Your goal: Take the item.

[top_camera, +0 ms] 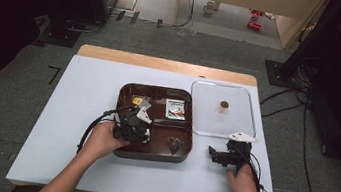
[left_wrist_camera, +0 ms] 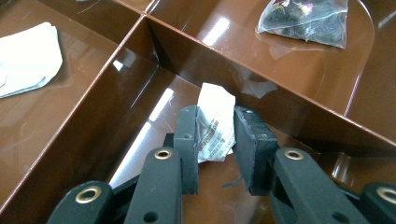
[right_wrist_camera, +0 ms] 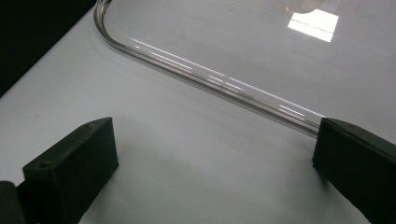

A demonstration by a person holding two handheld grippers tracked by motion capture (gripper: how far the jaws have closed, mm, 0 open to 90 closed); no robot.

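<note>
Red cans (top_camera: 255, 25) and a mug (top_camera: 210, 6) on floor.

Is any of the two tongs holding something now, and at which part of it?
The left tongs pinch a small crumpled white printed paper packet by its lower end, inside the brown plastic compartment tray. The right tongs stand open over the white table, holding nothing.

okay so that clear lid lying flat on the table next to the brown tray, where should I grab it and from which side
Grip the small knob at the middle of the clear lid, coming straight down from above. The lid lies flat on the white table, so its thin rounded rim leaves the jaws little to close on. The right gripper sits open just in front of that rim.
</note>
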